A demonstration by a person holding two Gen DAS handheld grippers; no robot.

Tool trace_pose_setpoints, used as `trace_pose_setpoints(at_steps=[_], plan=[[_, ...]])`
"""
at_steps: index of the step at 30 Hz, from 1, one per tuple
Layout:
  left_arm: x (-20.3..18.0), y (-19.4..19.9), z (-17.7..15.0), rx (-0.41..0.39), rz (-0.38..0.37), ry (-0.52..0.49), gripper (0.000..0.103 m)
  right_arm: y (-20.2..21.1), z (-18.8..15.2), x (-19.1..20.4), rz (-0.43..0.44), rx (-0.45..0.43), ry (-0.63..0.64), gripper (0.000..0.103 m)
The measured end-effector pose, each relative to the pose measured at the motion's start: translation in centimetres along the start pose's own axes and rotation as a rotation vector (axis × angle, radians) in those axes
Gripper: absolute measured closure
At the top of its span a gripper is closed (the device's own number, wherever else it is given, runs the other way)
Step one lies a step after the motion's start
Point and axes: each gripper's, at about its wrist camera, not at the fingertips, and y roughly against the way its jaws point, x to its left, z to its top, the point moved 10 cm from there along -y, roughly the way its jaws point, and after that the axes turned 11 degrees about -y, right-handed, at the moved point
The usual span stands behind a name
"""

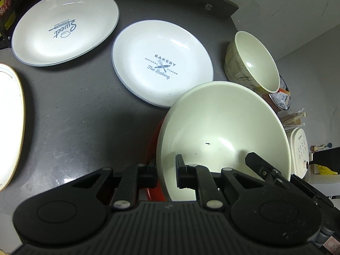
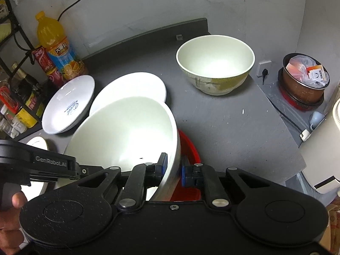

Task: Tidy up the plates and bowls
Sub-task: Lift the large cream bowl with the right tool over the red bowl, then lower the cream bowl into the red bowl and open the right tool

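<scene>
Both the left gripper and right gripper pinch opposite rims of the wide cream ceramic bowl, steadying it tilted above the red plastic basin, seemingly for stacking.

A dark grey counter is seen ahead of the fingers. Two printed plates and a speckled bowl are set on it beyond the fingertips, with a gold-rimmed plate at far left.

Tilted cream bowl, two white plates
</scene>
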Motion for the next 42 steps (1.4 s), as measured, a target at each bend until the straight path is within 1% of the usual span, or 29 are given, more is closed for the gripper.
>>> trace_pose_setpoints(at_steps=[5,10,13,15,19,21,22,23,24,28,31,33,35,36,37,39,40,41,42], plan=[[0.1,0.0,0.1,0.017,-0.011,0.008,0.09,-0.6,-0.4,-0.4,-0.013,0.021,-0.006,0.093],[0.2,0.0,0.0,0.041,-0.01,0.006,0.089,-0.9,-0.5,-0.2,-0.017,0.021,-0.014,0.094],[0.2,0.4,0.1,0.05,-0.025,0.011,0.085,-1.0,-0.4,-0.3,-0.024,0.017,-0.019,0.094],[0.0,0.7,0.2,0.05,-0.042,0.015,0.079,-1.1,-0.4,-0.4,-0.024,0.017,-0.029,0.094],[-0.1,1.4,0.3,0.051,-0.049,0.014,0.077,-1.3,-0.5,-0.9,-0.046,0.017,-0.059,0.094],[-0.2,2.0,0.5,0.05,-0.045,0.009,0.073,-1.2,-0.5,-1.0,-0.048,0.017,-0.074,0.094],[-0.4,2.4,0.7,0.041,-0.046,-0.004,0.071,-1.2,-0.4,-1.0,-0.046,0.012,-0.076,0.093],[-0.4,2.7,0.8,0.027,-0.045,-0.015,0.065,-1.1,-0.4,-0.9,-0.047,0.007,-0.072,0.093],[-0.3,3.0,1.0,0.017,-0.04,-0.021,0.063,-1.1,-0.4,-0.8,-0.053,0.003,-0.067,0.092],[0.2,4.1,1.1,-0.008,-0.037,-0.018,0.059,-1.1,-0.7,-0.8,-0.059,0.003,-0.082,0.092],[0.8,4.7,1.0,-0.019,-0.022,-0.024,0.057,-1.2,-1.0,-0.8,-0.053,0.034,-0.118,0.082],[1.1,5.0,0.9,-0.026,-0.015,-0.027,0.056,-0.9,-1.3,-0.6,-0.056,0.031,-0.131,0.079],[1.4,5.4,0.8,-0.038,-0.012,-0.027,0.054,-0.5,-1.5,-0.4,-0.06,0.027,-0.137,0.072],[1.6,5.6,0.7,-0.043,-0.009,-0.025,0.051,-0.2,-1.7,-0.2,-0.06,0.024,-0.141,0.07],[1.9,5.8,0.7,-0.048,-0.004,-0.023,0.05,0.1,-1.8,-0.1,-0.06,0.021,-0.142,0.066],[2.2,6.2,0.6,-0.058,0.008,-0.021,0.047,1.3,-1.7,0.4,-0.044,-0.016,-0.147,0.054],[2.4,6.3,0.6,-0.063,0.01,-0.025,0.047,2.1,-1.5,0.7,-0.047,-0.041,-0.143,0.044],[2.3,6.4,0.6,-0.067,0.008,-0.03,0.046,2.7,-1.4,1.0,-0.054,-0.061,-0.13,0.041],[2.3,6.5,0.6,-0.07,0.006,-0.036,0.046,3.2,-1.2,1.3,-0.061,-0.08,-0.113,0.041]])
